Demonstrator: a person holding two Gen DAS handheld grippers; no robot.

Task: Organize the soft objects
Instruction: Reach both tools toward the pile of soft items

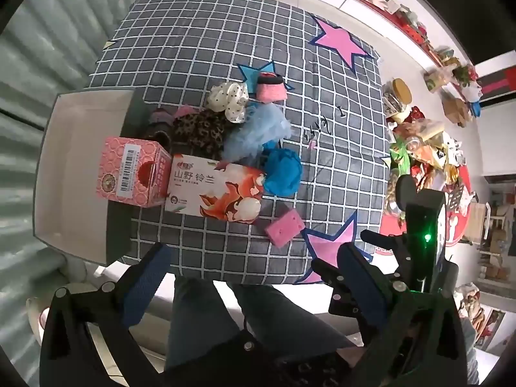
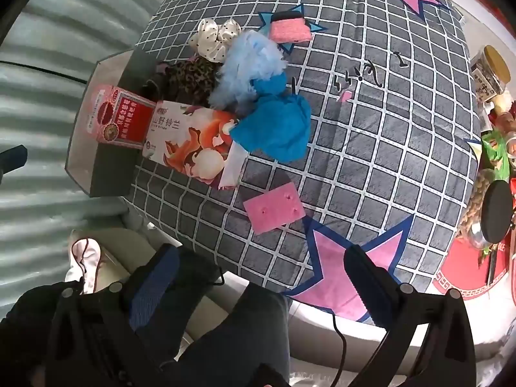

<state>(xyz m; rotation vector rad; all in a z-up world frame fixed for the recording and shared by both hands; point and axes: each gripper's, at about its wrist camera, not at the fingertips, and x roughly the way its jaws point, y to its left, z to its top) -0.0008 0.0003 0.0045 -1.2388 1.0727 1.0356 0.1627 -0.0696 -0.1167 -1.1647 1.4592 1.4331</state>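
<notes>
Currently, stage: nothing is lifted yet; both tools hang above the near edge of the checked cloth (image 2: 403, 148), pointing steeply down.
Left gripper (image 1: 245, 277): jaws wide apart, nothing between them.
Right gripper (image 2: 264, 277): jaws wide apart and empty too.
Soft things: they lie heaped at the left of the cloth, namely a bright blue puff (image 2: 274, 129), a pale blue tulle bundle (image 2: 248, 64), a leopard-print scrunchie (image 1: 200, 129) and a polka-dot scrunchie (image 1: 229, 98).
Outliers: one pink sponge (image 2: 274, 208) lies alone nearest the grippers; a second pink sponge (image 2: 290, 30) sits at the far side of the heap.
Likely target: the white open box (image 1: 77, 135) at the left edge, though the task does not name it.
Best start: probably the lone near sponge, since it is flat and free on all sides; come straight down and pinch across its short sides.
Obstacles: two tissue packs (image 1: 213, 190) (image 1: 132, 171) lie between the heap and the box, one overhanging its rim, so carry loads over them.
Open room: the cloth's middle and right are bare.
Edges: clutter crowds the floor beyond the right edge, and the person's legs (image 2: 245, 338) stand close at the near edge.
</notes>
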